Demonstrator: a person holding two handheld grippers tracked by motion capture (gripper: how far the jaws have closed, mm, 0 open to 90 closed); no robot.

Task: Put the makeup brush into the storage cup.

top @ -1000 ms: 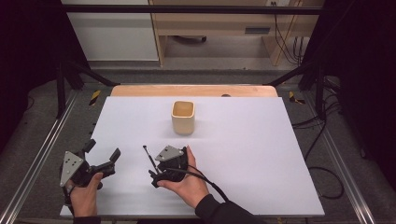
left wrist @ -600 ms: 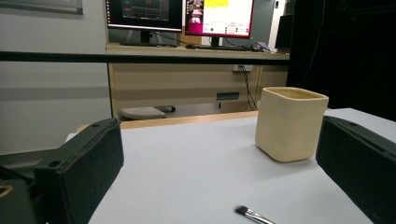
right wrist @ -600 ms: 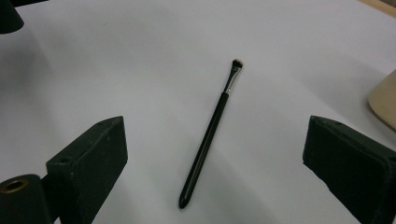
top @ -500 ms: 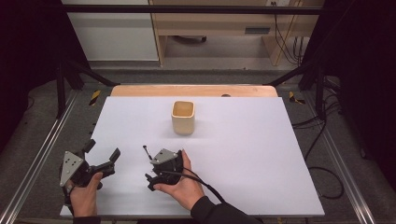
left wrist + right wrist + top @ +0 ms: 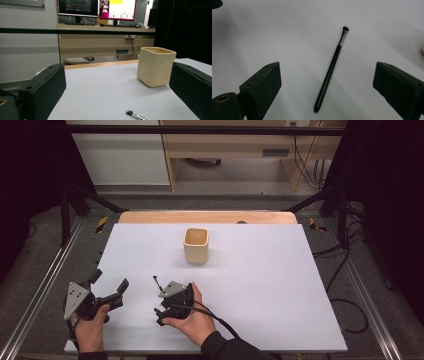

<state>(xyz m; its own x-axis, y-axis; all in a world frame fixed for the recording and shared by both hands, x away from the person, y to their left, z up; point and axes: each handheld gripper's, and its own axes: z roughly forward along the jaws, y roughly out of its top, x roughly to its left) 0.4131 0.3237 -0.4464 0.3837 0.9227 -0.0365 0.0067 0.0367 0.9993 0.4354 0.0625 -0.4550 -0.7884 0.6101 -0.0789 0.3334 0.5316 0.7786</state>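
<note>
Right gripper (image 5: 325, 82): jaws spread wide, nothing between the pads. In the right gripper view the brush (image 5: 331, 68) lies flat on the white table top (image 5: 287, 30), running from lower centre of the frame up toward upper right of centre, bristle tip farthest from me. It sits between my jaws but touches neither one. Not yet gripped.

Left gripper (image 5: 117, 95): jaws also wide apart and holding nothing. In the left gripper view the cream cup (image 5: 155, 66) stands upright at right of centre, just beside my right-hand jaw as framed, though farther off. The brush's bristle end pokes in at the bottom edge of that frame.

High view: left gripper (image 5: 107, 287) at lower left of the frame, right gripper (image 5: 159, 295) at lower centre, with the brush (image 5: 158, 283) showing as a thin dark line at its upper left. Cup (image 5: 195, 246) stands near centre, well apart from both hands. I can't tell whether anything is inside.

Progress, my judgement: early. I read the work as putting the brush into the cup. Lined up over the brush, that is all. Left: close on the handle, lift, carry to the cup, drop it in.
</note>
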